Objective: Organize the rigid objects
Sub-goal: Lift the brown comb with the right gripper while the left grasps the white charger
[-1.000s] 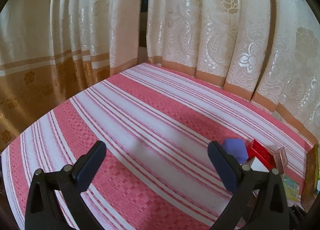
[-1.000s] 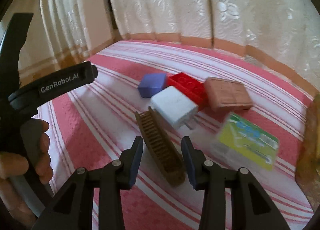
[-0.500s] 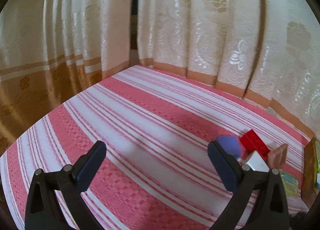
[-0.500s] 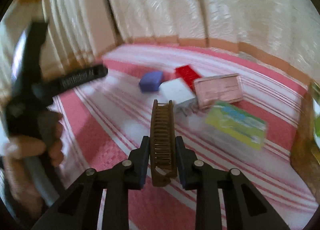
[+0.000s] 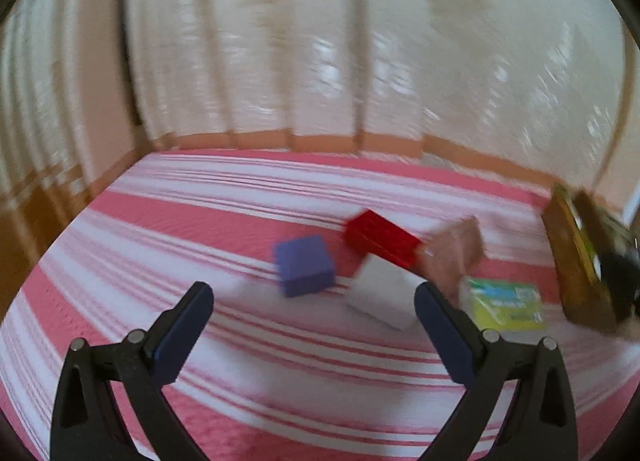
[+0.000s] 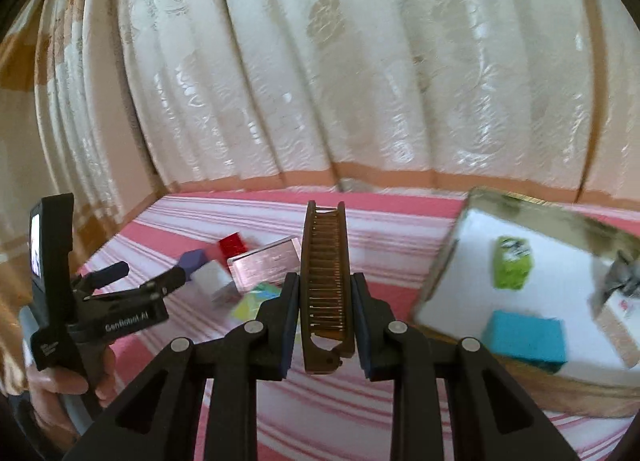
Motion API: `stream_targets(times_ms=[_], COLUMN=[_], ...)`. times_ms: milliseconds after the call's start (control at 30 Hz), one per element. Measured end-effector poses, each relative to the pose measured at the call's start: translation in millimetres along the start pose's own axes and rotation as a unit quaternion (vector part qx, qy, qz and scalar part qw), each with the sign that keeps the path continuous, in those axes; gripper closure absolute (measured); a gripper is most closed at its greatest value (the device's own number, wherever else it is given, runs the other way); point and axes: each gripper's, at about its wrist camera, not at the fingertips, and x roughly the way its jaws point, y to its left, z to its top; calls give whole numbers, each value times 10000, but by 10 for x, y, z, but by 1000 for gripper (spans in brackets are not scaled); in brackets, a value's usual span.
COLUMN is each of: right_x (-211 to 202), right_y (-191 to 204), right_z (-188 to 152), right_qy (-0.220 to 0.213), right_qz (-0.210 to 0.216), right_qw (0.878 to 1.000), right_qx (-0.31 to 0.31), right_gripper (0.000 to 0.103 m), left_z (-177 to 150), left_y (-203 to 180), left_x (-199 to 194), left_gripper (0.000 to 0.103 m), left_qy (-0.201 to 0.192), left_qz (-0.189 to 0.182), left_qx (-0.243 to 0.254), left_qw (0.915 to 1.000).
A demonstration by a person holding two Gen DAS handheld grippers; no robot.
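My right gripper (image 6: pixel 325 315) is shut on a brown folding comb (image 6: pixel 325 277) and holds it lifted above the striped cloth, pointing away from me. My left gripper (image 5: pixel 314 325) is open and empty, low over the cloth; it also shows in the right wrist view (image 6: pixel 154 281). Ahead of it lie a blue block (image 5: pixel 304 271), a red brick (image 5: pixel 380 239), a white block (image 5: pixel 384 297), a pink box (image 5: pixel 456 253) and a green-yellow packet (image 5: pixel 506 305). The same pile shows in the right wrist view, left of the comb.
A shallow box with a white floor (image 6: pixel 460 261) stands at the right, holding a green packet (image 6: pixel 512 267), a teal block (image 6: pixel 524 335) and other items. Its edge shows in the left wrist view (image 5: pixel 576 265). Curtains (image 6: pixel 320 61) hang behind the pink striped cloth (image 5: pixel 200 221).
My right gripper has closed on the comb, lifted it and swung right toward the box. My left gripper has turned right, bringing the pile of blocks in front of it.
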Motion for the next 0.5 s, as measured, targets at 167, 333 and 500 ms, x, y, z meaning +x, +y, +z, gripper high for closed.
stream_targets(times_ms=[167,333,500], right_x=[-25,-37,-34], right_y=[-88,-135,-141], right_z=[-7,-27,-11], right_qy=[102,139,156], right_qz=[45,70,69], right_qw=[9999,9997,9996], right_qx=[114,204,224], right_gripper=[76,76,76], left_z=[24,59,90], left_y=[-140,-271,-331], left_x=[173,348,507], left_gripper=[14,21,22], left_qy=[404,768,1000], left_qz=[-234,-709,-857], left_qx=[251,383,430], left_qw=[9986,9938,9904])
